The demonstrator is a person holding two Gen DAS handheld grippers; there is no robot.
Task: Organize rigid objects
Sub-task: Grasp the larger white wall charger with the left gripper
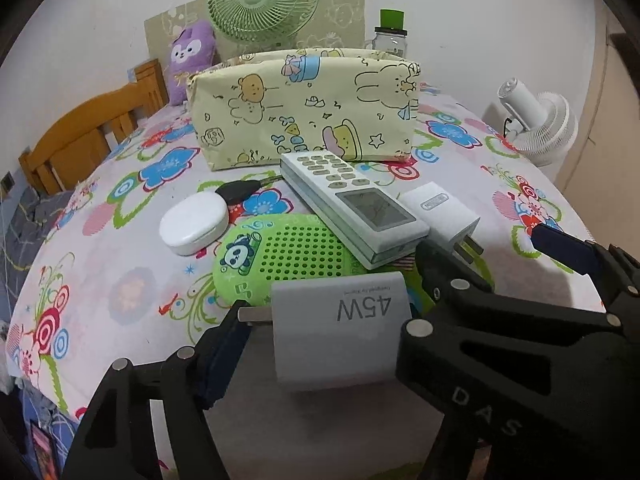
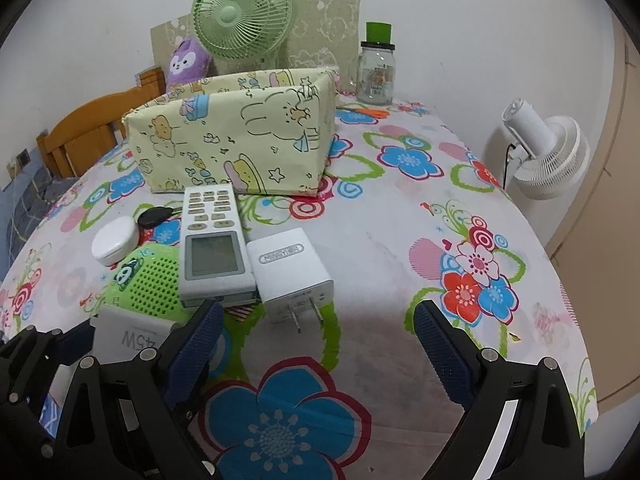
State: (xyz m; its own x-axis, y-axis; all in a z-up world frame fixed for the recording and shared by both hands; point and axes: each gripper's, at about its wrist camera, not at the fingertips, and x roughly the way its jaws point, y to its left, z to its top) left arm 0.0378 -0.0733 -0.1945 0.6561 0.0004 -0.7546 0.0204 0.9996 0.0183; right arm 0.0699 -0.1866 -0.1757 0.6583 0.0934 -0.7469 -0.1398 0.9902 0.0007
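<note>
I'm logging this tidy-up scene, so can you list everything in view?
Storage bag: 1, cream cartoon print, back of table.
Remote: 1, white, partly on the green case.
Green case: 1, perforated, panda picture.
45W charger: 1, white, between the left gripper's fingers.
Small charger: 1, white, right of remote.
Oval case: 1, white.
Key: 1, black.
Jar: 1, glass, green lid.
Fans: green, white.
Plush toy: 1, purple.
Tablecloth: floral.
Left gripper: black.
Right gripper: black, open, empty.
</note>
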